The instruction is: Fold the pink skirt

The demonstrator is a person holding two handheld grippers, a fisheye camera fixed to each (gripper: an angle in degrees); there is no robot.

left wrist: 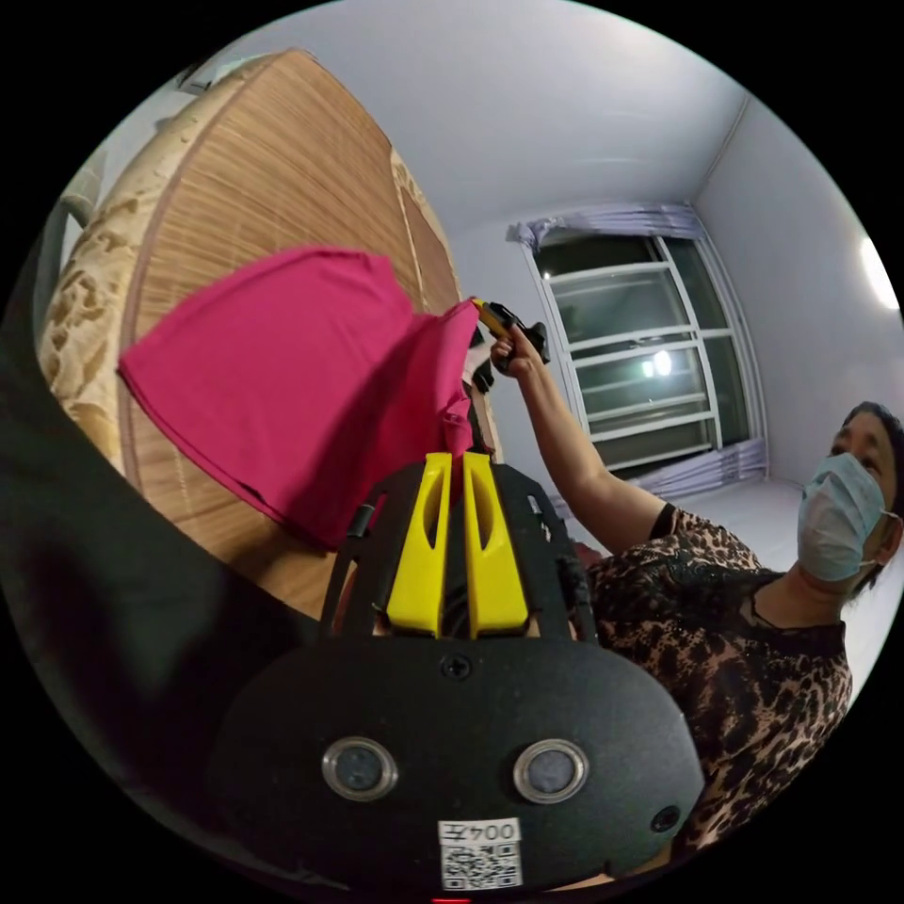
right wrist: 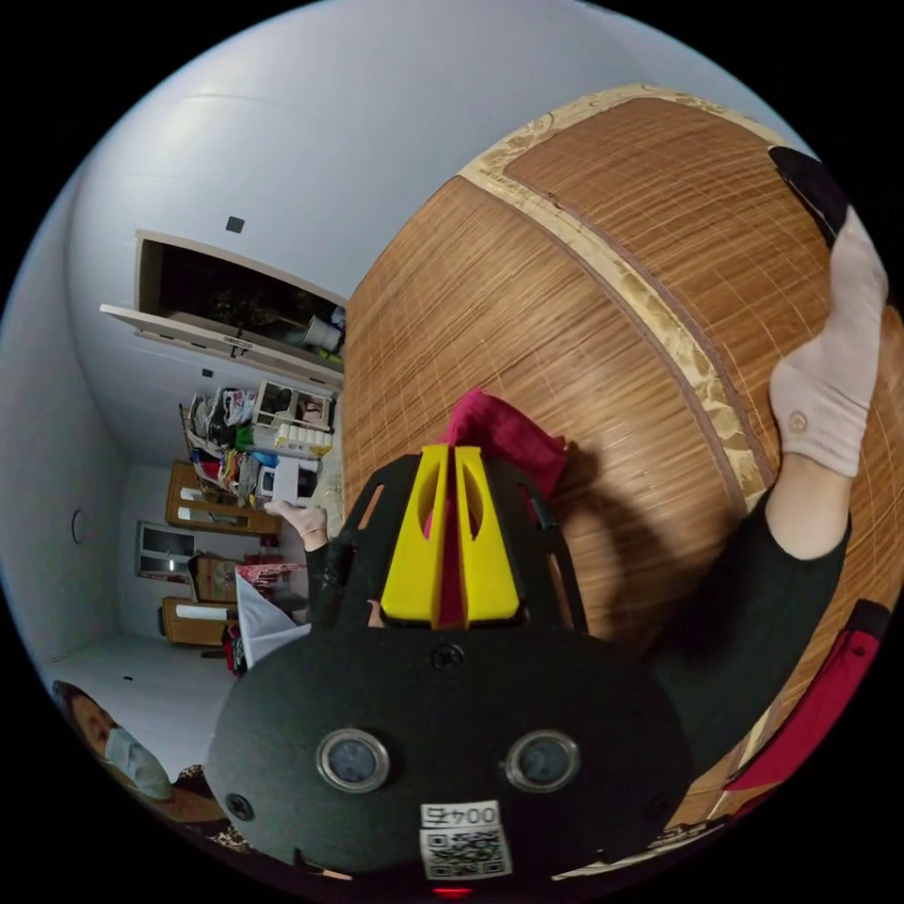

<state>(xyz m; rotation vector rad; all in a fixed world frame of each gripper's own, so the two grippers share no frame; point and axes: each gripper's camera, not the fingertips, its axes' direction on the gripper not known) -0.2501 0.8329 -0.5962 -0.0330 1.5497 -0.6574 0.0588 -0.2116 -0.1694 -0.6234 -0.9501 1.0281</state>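
A woven bamboo mat (right wrist: 565,311) with a patterned cloth border covers the bed, a person's socked foot (right wrist: 833,377) resting on it

We see our right gripper (right wrist: 450,471) with its two yellow jaws pressed close together on a strip of the pink skirt (right wrist: 504,433), which bunches up just past the jaw tips. Beyond the jaws lies a woven bamboo mat (right wrist: 527,292) with a patterned border. To the right of the jaws, a gloved hand (right wrist: 829,377) rests against the mat.
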